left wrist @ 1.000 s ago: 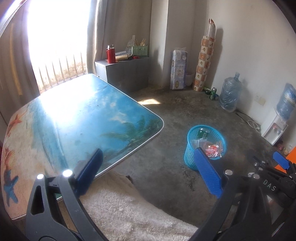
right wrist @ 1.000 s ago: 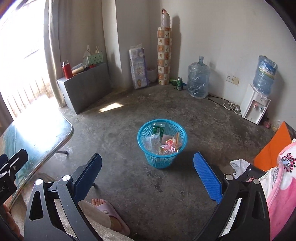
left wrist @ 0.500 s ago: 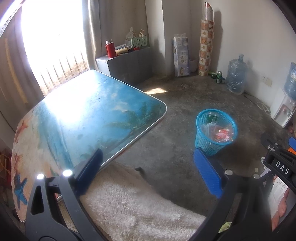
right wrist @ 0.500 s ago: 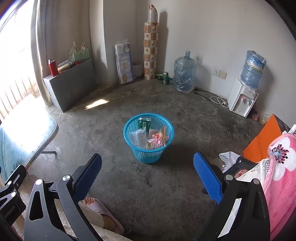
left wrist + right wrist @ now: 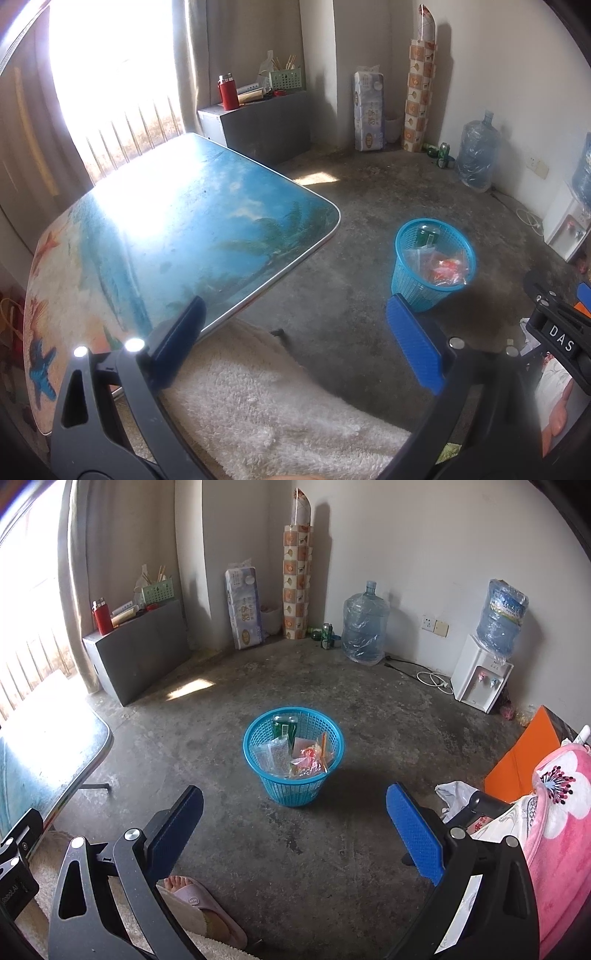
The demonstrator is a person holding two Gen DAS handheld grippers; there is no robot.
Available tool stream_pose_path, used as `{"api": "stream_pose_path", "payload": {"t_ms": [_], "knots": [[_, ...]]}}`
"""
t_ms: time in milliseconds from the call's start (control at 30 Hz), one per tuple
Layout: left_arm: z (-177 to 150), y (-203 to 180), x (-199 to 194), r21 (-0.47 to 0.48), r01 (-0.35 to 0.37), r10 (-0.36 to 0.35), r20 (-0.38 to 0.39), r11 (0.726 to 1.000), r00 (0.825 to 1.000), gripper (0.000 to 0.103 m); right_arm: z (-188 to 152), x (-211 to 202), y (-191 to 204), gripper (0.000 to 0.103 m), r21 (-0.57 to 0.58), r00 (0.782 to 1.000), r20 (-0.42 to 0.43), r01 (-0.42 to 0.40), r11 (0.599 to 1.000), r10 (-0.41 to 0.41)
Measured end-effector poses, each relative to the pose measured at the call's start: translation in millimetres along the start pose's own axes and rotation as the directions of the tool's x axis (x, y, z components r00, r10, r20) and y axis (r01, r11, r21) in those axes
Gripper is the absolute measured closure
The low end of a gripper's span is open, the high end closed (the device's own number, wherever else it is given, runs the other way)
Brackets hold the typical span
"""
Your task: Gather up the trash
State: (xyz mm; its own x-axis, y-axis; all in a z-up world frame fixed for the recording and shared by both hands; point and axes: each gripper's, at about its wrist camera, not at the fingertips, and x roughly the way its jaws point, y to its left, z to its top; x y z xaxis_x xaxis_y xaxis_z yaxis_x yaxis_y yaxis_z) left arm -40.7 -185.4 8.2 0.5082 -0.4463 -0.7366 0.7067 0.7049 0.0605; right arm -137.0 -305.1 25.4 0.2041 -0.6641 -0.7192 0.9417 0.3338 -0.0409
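A blue plastic basket [image 5: 293,757] stands on the concrete floor, holding a green can, clear wrappers and red-orange packaging. It also shows in the left wrist view [image 5: 434,267], right of the table. My left gripper [image 5: 295,332] is open and empty, held above the near edge of the beach-print table [image 5: 166,236]. My right gripper [image 5: 295,821] is open and empty, held above the floor short of the basket. No loose trash shows on the table top.
A grey cabinet [image 5: 136,653] with a red flask stands by the window. Water jugs [image 5: 364,627], a dispenser [image 5: 480,672], a tissue pack and green cans line the far wall. A pink blanket [image 5: 554,812] lies right. A slippered foot [image 5: 199,901] and white rug are near.
Both grippers have pulled back and up; the basket looks farther off and more central in the right view. More of the table shows in the left view. Both jaws stay open.
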Motion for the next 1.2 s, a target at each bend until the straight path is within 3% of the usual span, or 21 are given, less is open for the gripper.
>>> {"api": "stream_pose_path", "payload": {"t_ms": [1200], "knots": [[3, 12, 0, -0.037, 0.020, -0.021, -0.011, 0.999, 1.000, 0.008, -2, -6, 8, 0.006, -0.019, 1.000, 0.017, -0.004, 1.000, 0.004]]}}
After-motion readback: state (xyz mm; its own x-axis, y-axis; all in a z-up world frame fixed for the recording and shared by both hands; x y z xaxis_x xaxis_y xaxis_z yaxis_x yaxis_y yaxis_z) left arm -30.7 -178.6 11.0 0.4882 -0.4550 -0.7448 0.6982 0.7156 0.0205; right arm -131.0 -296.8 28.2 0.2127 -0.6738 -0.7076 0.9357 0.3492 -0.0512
